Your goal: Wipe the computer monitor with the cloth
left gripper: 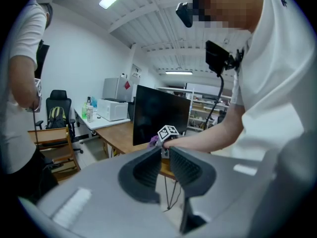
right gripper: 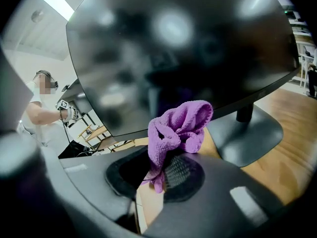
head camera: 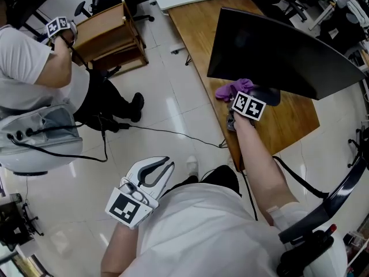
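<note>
A black monitor (head camera: pixel 277 51) stands tilted on a wooden desk (head camera: pixel 193 25). It fills the right gripper view as a dark, reflective screen (right gripper: pixel 173 48). My right gripper (head camera: pixel 235 100) is shut on a bunched purple cloth (head camera: pixel 232 89), held just below the screen's lower edge beside the stand's base (head camera: pixel 268 94). In the right gripper view the cloth (right gripper: pixel 179 128) sticks up from between the jaws (right gripper: pixel 161 160), close to the screen; contact cannot be told. My left gripper (head camera: pixel 155 172) hangs low over the floor, shut on nothing. Its view (left gripper: pixel 164 155) shows the monitor (left gripper: pixel 158 115) far off.
Another person in a white shirt stands at the left with a marked gripper (head camera: pixel 57 26). A wooden chair (head camera: pixel 109 36) sits behind them. Black cables (head camera: pixel 161 133) trail across the tiled floor. A microwave (left gripper: pixel 113 109) and bottles stand on a far white counter.
</note>
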